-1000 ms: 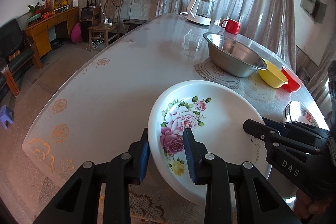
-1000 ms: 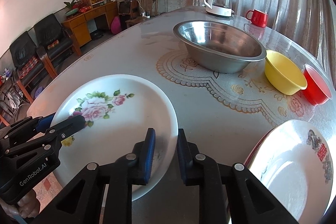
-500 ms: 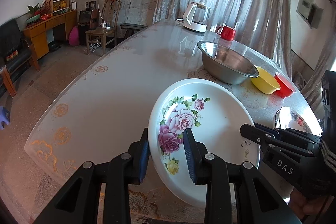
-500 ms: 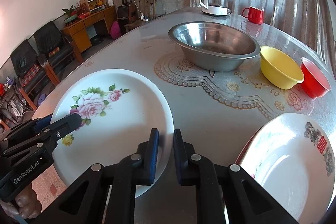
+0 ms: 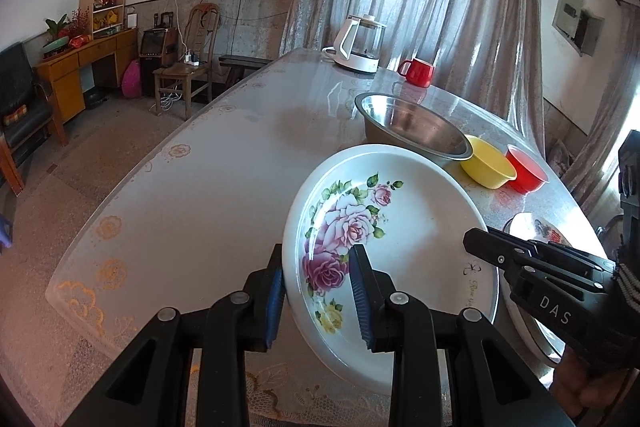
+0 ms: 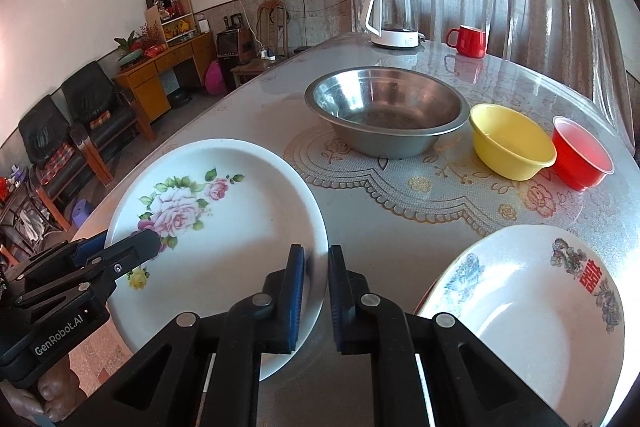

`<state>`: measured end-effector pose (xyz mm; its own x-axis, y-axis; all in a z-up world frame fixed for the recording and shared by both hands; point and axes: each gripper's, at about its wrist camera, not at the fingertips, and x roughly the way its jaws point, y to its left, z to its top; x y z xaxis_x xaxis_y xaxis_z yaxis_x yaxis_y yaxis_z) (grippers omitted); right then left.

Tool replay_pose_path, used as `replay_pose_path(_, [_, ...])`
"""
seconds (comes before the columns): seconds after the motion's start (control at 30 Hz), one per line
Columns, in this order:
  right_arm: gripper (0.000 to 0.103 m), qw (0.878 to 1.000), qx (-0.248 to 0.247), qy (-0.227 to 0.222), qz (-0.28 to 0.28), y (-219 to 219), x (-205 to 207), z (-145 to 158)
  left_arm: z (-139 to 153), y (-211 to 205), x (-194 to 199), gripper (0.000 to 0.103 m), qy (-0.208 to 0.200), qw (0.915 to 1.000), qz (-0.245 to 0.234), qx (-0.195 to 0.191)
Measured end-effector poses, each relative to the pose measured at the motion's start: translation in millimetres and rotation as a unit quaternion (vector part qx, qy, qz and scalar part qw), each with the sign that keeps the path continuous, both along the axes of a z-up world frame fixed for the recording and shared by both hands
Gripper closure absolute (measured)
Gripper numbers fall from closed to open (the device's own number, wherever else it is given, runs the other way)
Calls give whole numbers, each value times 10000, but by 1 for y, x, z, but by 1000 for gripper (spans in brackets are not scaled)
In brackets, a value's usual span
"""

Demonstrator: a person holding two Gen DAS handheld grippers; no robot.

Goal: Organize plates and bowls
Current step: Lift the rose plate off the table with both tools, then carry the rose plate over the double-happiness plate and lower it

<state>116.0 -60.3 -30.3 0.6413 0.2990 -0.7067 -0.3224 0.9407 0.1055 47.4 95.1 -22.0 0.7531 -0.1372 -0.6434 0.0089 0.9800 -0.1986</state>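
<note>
A white plate with pink roses (image 5: 408, 219) is held between both grippers, tilted and clear of the table. My left gripper (image 5: 318, 285) is shut on its near left rim, blue pads on either side of the edge. In the right wrist view the same rose plate (image 6: 232, 211) sits left of centre, and my right gripper (image 6: 317, 281) is shut on its right rim. Each gripper shows in the other's view: the right gripper (image 5: 478, 243) and the left gripper (image 6: 124, 243). A second white plate with red characters (image 6: 536, 311) lies on the table at the near right.
On the glass-topped table (image 6: 400, 211) stand a steel basin (image 6: 384, 107), a yellow bowl (image 6: 512, 143) and a red bowl (image 6: 580, 159) in a row to the right. A white kettle (image 6: 394, 17) and a red mug (image 6: 468, 41) stand at the far end. Chairs and a desk line the left wall.
The right gripper's pads have closed onto the plate's right rim. The rose plate has come up off the table and tilted, with both grippers on it.
</note>
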Motion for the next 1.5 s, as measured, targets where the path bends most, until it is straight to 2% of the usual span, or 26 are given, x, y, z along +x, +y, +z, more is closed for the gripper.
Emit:
replay_pose_path(0.3, [92, 9991, 164, -246, -293, -29, -11, 20, 15, -26, 1, 72, -148, 9993, -350, -2])
replay_pose_path(0.67, [92, 9950, 282, -344, -897, -77, -27, 30, 28, -76, -1, 72, -251, 9944, -1018, 96])
replay_pose_path(0.87, [92, 9906, 322, -352, -1280, -112, -42, 30, 31, -113, -5, 72, -245, 9878, -1525, 181])
replay_pose_path(1.13, [92, 9817, 311, -140, -1871, -163, -58, 20, 30, -163, -6, 72, -207, 9760, -2145, 322])
replay_pose_path(1.5, [92, 9743, 110, 35, -2252, -188, -62, 6, 12, -190, 5, 72, 142, 9685, -2455, 395])
